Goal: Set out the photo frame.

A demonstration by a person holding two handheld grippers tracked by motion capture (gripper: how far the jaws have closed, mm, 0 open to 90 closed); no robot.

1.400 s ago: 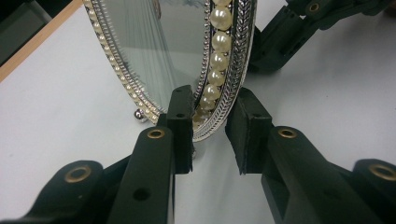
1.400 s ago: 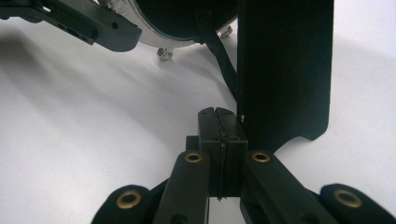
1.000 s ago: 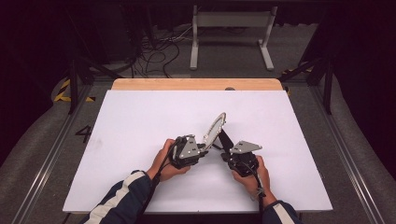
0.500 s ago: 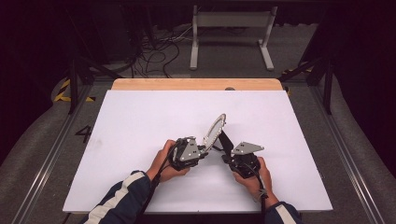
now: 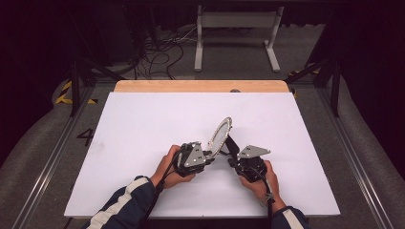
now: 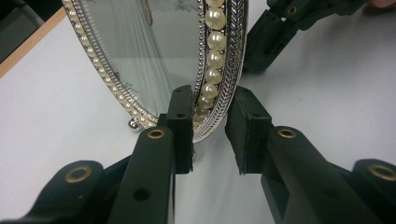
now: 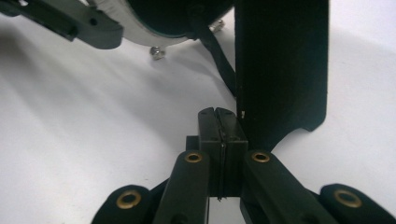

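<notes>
Oval mirror with a silver braided frame and a ring of pearl beads stands tilted near the middle of the counter, between the two hands. In the left gripper view its lower rim sits between the jaws of the left hand-held gripper, the left pad against the glass side; whether the right pad touches the frame cannot be told. The right hand-held gripper has its jaws pressed together with nothing between them, just beside the mirror's black back stand; small metal ball feet show under the frame.

No brand or label is readable on the mirror. A white sheet covers the counter, with a bare wooden strip along its far edge. On the grey floor to the left a "4" is marked. Beyond lie tangled cables and a grey metal stand, against a dark room.
</notes>
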